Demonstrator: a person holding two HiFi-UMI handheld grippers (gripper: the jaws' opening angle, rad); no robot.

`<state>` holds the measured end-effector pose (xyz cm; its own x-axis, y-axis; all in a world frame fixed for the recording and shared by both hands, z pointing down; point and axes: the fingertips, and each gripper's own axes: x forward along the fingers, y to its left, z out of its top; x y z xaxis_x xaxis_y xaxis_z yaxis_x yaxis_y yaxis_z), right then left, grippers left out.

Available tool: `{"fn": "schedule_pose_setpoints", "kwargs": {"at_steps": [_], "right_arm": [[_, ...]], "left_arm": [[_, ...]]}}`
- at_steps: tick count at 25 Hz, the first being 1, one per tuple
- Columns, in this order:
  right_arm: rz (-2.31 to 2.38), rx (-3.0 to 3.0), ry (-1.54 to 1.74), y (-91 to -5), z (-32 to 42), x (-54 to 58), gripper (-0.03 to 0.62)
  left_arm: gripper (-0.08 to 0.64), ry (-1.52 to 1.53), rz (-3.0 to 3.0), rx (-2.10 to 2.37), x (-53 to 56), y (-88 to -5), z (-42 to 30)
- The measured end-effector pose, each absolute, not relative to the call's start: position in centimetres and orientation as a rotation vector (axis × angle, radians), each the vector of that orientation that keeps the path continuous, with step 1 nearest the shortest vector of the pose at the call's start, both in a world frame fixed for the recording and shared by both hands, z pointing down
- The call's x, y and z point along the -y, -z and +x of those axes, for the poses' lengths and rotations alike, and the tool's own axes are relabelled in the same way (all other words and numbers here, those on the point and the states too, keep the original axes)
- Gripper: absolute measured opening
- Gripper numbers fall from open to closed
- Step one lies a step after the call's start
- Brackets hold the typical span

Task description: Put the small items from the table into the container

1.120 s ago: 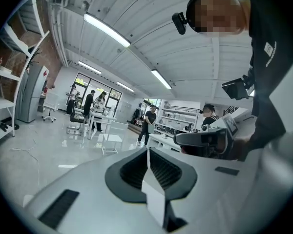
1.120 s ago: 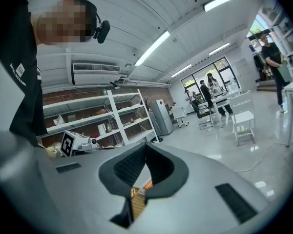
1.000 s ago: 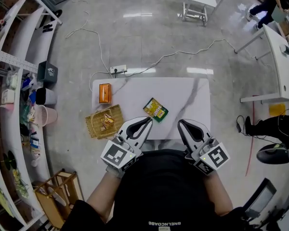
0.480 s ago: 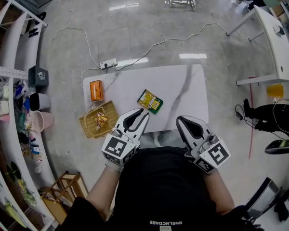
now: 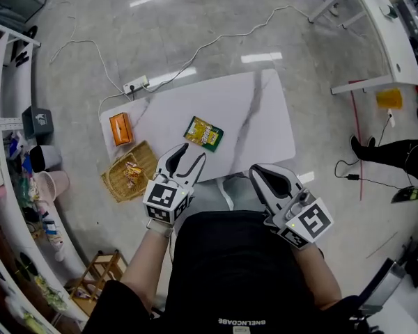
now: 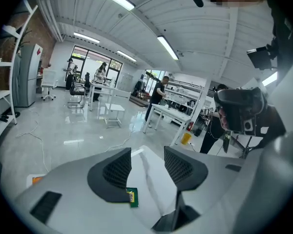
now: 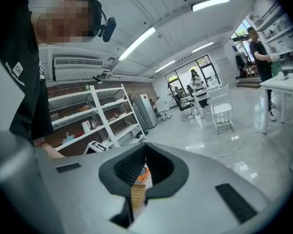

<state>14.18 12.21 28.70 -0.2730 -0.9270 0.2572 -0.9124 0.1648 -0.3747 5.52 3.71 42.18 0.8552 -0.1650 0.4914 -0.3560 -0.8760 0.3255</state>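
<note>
A green and yellow snack packet [image 5: 203, 132] lies on the white marble table [image 5: 251, 117], and it also shows low between the jaws in the left gripper view as the packet [image 6: 131, 197]. A wicker basket [image 5: 118, 186] holding a few wrapped items sits at the table's left corner. My left gripper [image 5: 192, 153] hovers at the near edge just short of the packet; its jaws are opening, and my left gripper [image 6: 147, 152] has nothing between them. My right gripper [image 5: 259, 172] hangs off the near edge, and in its own view my right gripper [image 7: 145, 146] is shut and empty.
An orange box [image 5: 120, 128] rests on the table's left end, behind the basket. A power strip [image 5: 136, 85] and cables trail over the floor beyond the table. White shelving [image 5: 7, 152] runs along the left, and another white table [image 5: 376, 33] stands at the upper right.
My left gripper has sunk toward the table's near edge and its jaws have gone from shut to apart. The right gripper dropped slightly and stays shut.
</note>
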Motion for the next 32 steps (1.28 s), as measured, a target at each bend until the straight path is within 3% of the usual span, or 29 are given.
{"fn": "schedule_pose_setpoints", "kwargs": {"at_steps": [32], "right_arm": [[-1.933, -2.303, 1.069, -37.8, 13.1, -13.9, 0.009]], "left_arm": [[0.303, -1.088, 2.35, 0.443, -2.7, -66.5, 4.5]]}}
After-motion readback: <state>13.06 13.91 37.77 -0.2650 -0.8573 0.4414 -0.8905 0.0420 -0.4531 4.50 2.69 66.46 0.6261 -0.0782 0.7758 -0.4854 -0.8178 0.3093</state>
